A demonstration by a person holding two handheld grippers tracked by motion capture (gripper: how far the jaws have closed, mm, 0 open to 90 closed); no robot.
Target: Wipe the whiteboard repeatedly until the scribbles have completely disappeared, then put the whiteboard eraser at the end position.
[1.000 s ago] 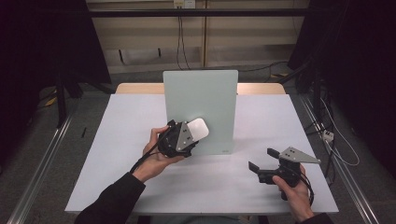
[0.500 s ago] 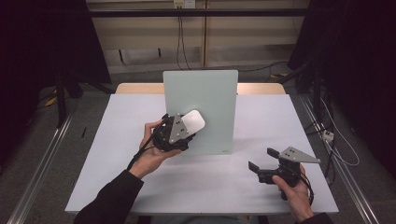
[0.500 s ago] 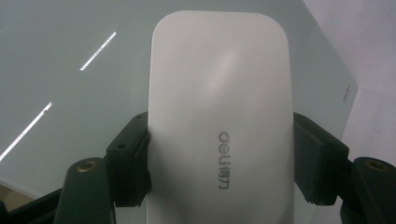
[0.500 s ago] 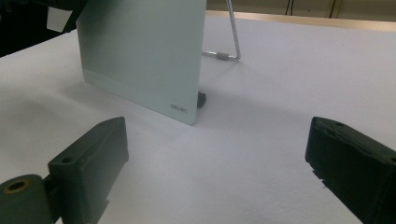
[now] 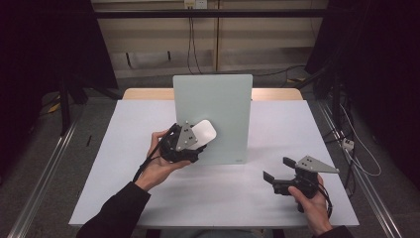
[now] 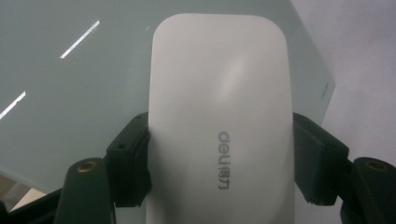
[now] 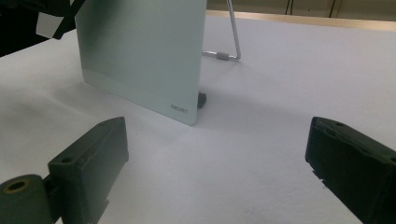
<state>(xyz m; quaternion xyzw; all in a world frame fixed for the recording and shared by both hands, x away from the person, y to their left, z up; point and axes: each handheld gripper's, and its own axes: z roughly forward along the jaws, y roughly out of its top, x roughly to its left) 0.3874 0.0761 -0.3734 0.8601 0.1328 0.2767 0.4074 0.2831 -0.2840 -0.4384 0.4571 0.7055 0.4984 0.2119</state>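
A white rounded eraser [image 5: 204, 132] [image 6: 219, 126] with grey lettering is clamped between the black jaws of my left gripper [image 5: 194, 140] [image 6: 219, 165], which is shut on its two long sides. It is held up against the face of a pale green upright board [image 5: 218, 114] [image 6: 60, 102] [image 7: 140, 56] standing on the white table [image 5: 124, 148]. My right gripper [image 5: 280, 174] [image 7: 219, 177] rests low at the front right, jaws wide open with nothing between them, pointing toward the board's lower corner.
The board leans on a wire stand [image 7: 229, 44] behind it. A wooden strip [image 5: 143, 93] runs along the table's far edge. Cables [image 5: 346, 144] lie on the floor to the right, and metal rails [image 5: 44, 168] flank the table.
My left gripper has lifted the eraser a little higher and leftward across the board's face. The right gripper has kept still.
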